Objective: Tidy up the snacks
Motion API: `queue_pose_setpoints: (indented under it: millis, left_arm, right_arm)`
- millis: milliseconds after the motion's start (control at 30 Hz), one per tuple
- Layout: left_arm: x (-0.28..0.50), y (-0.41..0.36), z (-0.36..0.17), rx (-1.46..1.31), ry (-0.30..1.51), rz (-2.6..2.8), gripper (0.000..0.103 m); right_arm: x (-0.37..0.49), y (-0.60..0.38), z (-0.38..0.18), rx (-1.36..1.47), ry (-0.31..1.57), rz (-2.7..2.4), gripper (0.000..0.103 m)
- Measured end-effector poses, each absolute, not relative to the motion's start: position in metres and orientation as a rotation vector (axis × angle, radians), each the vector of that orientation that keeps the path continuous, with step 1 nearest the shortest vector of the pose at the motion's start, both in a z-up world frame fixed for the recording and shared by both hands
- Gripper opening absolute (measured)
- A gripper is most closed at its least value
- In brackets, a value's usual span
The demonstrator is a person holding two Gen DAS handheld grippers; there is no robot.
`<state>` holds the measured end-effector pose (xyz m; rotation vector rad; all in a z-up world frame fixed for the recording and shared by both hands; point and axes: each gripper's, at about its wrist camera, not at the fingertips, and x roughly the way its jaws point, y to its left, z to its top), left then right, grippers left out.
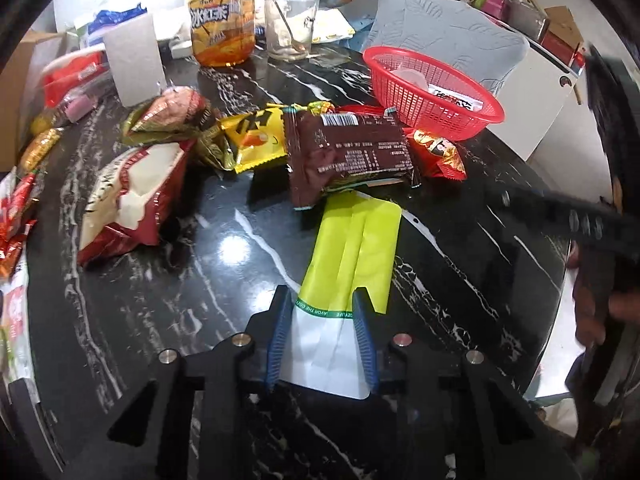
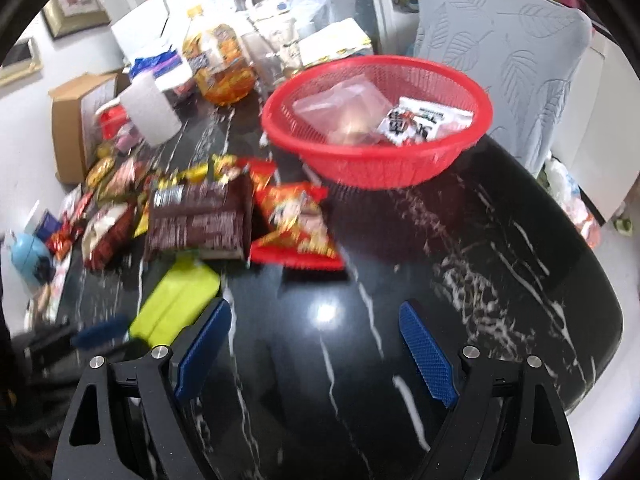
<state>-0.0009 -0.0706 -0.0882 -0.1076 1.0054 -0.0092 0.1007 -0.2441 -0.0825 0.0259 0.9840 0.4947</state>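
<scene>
My left gripper (image 1: 323,300) is shut on the white end of a yellow-green snack packet (image 1: 356,248) that lies on the black marble table (image 1: 200,288). Its far end tucks under a brown packet (image 1: 348,152). The red basket (image 1: 432,88) stands behind, at the right, with a white packet in it. In the right wrist view my right gripper (image 2: 316,316) is open and empty over bare table. The basket (image 2: 376,160) is ahead of it, holding a clear bag and a white packet (image 2: 424,120). The yellow-green packet (image 2: 176,300) and the brown packet (image 2: 200,216) lie to its left.
Several more snack packets lie around: a red one (image 2: 296,224), a yellow one (image 1: 256,140), a red-and-white bag (image 1: 132,200). An iced-tea bottle (image 1: 222,20), a glass (image 1: 290,28) and a grey chair (image 1: 448,36) stand behind. The table edge curves at the right.
</scene>
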Motion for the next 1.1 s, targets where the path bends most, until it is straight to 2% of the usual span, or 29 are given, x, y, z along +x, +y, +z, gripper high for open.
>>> queue_pose_setpoints:
  millis: [167, 300, 367, 467, 567, 700, 933, 1000, 1033, 1067, 1100]
  left_arm:
    - [-0.001, -0.076, -0.089, -0.097, 0.991, -0.029, 0.031]
    - [0.004, -0.073, -0.089, -0.132, 1.011, -0.029, 0.031]
    - [0.007, -0.068, -0.087, -0.18, 1.017, -0.036, 0.031]
    - [0.007, -0.067, -0.082, -0.215, 0.981, -0.06, 0.031]
    - [0.007, -0.073, -0.079, -0.188, 0.965, -0.079, 0.031]
    - [0.011, -0.08, -0.084, -0.147, 0.992, -0.099, 0.031]
    - [0.014, -0.089, -0.086, -0.054, 0.987, -0.08, 0.031]
    - [0.015, -0.092, -0.087, -0.024, 0.984, -0.076, 0.035]
    - [0.015, -0.093, -0.087, -0.007, 0.981, -0.071, 0.044]
    - [0.016, -0.094, -0.089, 0.005, 0.991, -0.057, 0.06]
    - [0.019, -0.095, -0.092, 0.006, 1.012, -0.045, 0.067]
  right_arm:
    - [0.114, -0.237, -0.074, 0.004, 0.937, 0.486, 0.085]
    - [0.125, -0.227, -0.073, -0.038, 0.928, 0.506, 0.075]
    - [0.13, -0.224, -0.075, -0.05, 0.926, 0.522, 0.072]
    - [0.135, -0.22, -0.079, -0.061, 0.938, 0.542, 0.062]
    - [0.135, -0.218, -0.083, -0.071, 0.949, 0.572, 0.038]
    - [0.126, -0.221, -0.083, -0.095, 0.944, 0.578, 0.034]
    - [0.099, -0.24, -0.08, -0.113, 0.984, 0.566, 0.034]
    - [0.088, -0.247, -0.08, -0.113, 1.001, 0.564, 0.034]
    - [0.086, -0.248, -0.08, -0.113, 1.004, 0.562, 0.034]
    - [0.082, -0.251, -0.08, -0.111, 1.009, 0.56, 0.034]
    - [0.079, -0.253, -0.08, -0.107, 1.014, 0.558, 0.034]
